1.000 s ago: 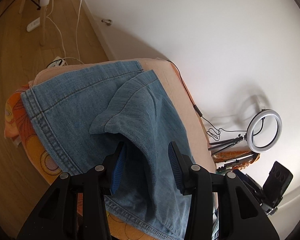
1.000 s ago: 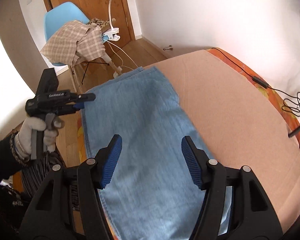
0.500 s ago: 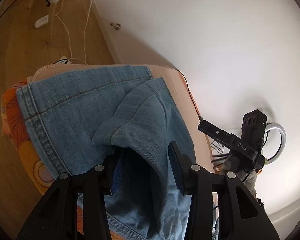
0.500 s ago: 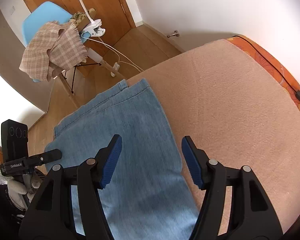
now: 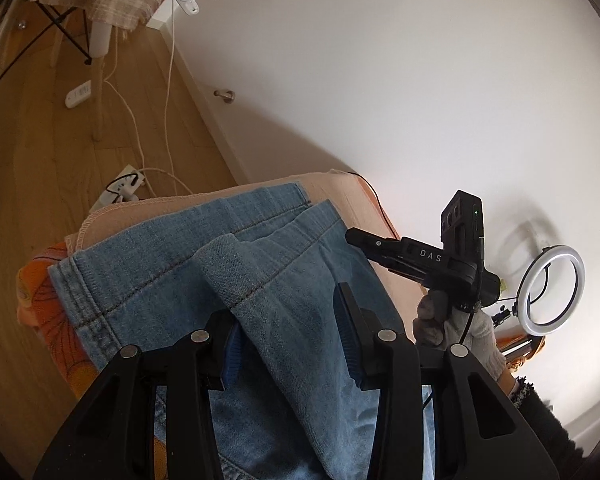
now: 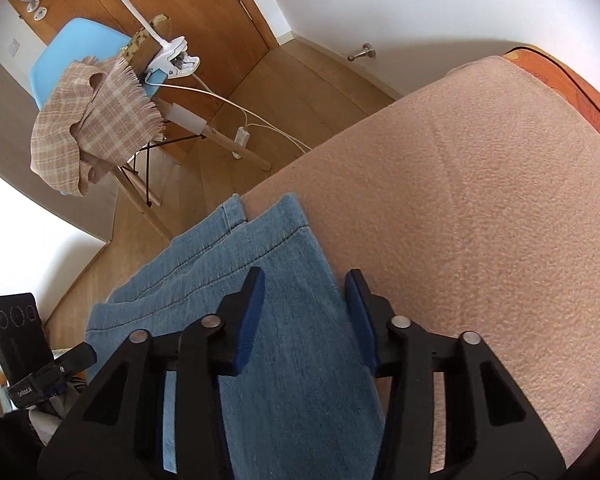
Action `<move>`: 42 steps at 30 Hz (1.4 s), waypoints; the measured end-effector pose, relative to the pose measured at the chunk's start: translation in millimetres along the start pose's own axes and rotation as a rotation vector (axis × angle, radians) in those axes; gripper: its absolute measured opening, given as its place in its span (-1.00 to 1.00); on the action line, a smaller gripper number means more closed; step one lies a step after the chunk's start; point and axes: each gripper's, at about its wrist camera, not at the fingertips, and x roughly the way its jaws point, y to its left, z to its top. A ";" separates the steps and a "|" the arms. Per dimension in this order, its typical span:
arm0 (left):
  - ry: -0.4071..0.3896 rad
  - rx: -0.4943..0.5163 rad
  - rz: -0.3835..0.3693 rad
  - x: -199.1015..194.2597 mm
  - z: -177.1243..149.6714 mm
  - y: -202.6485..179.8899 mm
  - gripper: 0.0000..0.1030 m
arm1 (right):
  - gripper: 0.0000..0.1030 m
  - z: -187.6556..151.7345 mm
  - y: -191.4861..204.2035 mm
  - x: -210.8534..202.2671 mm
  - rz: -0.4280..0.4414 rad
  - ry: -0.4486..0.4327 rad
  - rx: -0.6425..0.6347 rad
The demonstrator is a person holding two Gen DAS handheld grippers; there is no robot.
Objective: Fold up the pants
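Pants (image 5: 284, 320) lower part cut off by frame edge; left pad (image 5: 231, 354) partly hidden behind denim fold.

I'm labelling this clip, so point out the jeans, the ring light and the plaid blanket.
jeans (image 5: 148, 280), left wrist view, flat leg panel.
ring light (image 5: 576, 276), left wrist view, glowing rim.
plaid blanket (image 6: 100, 128), right wrist view, draped middle.

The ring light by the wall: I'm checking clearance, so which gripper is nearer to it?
Right. In the left wrist view the right gripper sits just beside the ring light, while the left gripper is farther off, over the jeans.
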 end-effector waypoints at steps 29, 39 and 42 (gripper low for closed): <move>-0.062 -0.026 0.020 -39.5 11.5 22.2 -0.88 | -0.86 16.3 85.0 -35.7 -0.122 -0.090 -0.210; -0.006 -0.030 0.129 -30.0 15.1 46.6 -0.88 | -0.94 10.6 76.0 20.9 -0.184 -0.014 -0.186; 0.003 0.000 0.164 -32.8 15.2 41.8 -0.81 | -0.95 9.0 64.0 24.2 -0.207 -0.015 -0.156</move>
